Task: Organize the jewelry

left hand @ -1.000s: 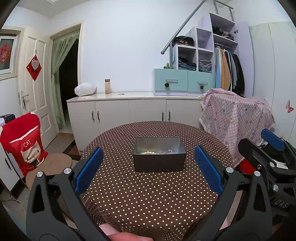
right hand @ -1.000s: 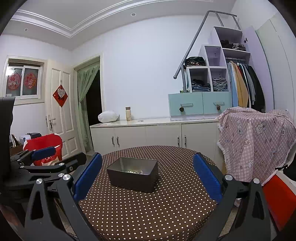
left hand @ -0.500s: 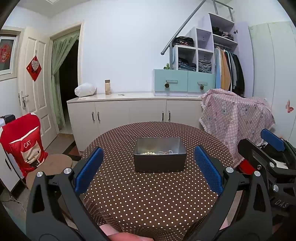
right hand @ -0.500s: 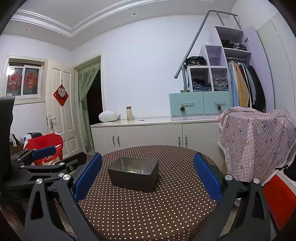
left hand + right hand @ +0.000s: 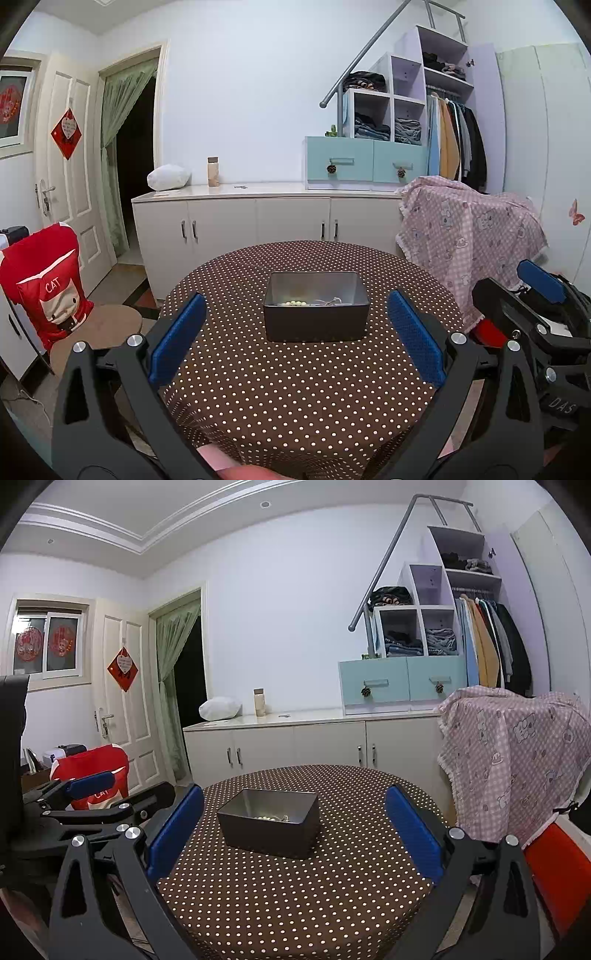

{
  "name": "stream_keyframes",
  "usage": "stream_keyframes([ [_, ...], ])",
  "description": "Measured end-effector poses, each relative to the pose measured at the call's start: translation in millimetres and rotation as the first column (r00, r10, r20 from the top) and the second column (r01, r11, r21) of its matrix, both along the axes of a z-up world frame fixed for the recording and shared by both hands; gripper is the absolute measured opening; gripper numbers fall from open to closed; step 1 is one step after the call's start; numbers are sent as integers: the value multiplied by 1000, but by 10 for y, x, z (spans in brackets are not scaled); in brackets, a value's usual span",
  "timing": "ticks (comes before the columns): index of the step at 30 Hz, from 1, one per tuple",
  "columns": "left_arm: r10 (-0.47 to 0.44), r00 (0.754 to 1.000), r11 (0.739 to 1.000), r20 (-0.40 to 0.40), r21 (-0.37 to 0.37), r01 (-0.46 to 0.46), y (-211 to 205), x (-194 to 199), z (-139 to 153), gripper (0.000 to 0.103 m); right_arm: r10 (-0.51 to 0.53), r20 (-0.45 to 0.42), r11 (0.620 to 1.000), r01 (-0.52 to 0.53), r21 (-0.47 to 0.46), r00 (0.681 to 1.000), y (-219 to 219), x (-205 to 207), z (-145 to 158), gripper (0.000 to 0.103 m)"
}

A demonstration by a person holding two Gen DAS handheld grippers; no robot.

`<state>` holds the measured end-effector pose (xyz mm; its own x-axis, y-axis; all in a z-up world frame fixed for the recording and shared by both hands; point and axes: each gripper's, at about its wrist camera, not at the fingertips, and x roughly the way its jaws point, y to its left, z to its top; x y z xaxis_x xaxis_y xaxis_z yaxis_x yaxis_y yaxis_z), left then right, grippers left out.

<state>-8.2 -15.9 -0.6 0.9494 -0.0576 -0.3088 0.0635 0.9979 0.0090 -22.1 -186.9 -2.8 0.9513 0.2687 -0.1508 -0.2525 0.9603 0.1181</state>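
Both the left gripper (image 5: 295, 336) and right gripper (image 5: 293, 830) spread, empty; approach the tin (image 5: 316, 312) at twelve o'clock from above, descending slowly.

Right gripper (image 5: 293, 825) fingers (image 5: 413, 834) spread wide, nothing between them, hovering over near edge of round polka-dot tabletop (image 5: 295, 897). Dark grey box (image 5: 269, 829) sits near tabletop centre, pale beads (image 5: 266, 817) inside. Left gripper (image 5: 88, 797) at left, off tabletop edge; its finger spread unclear. Pink checked cloth (image 5: 509, 760) at right.
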Motion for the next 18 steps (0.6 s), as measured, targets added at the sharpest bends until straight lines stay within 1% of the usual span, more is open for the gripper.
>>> stream_keyframes([
  [18, 6, 1000, 1000, 2, 4, -6, -6, -9, -15, 97, 3, 3, 1000, -3, -12, 1000, 11, -23, -2, 95],
])
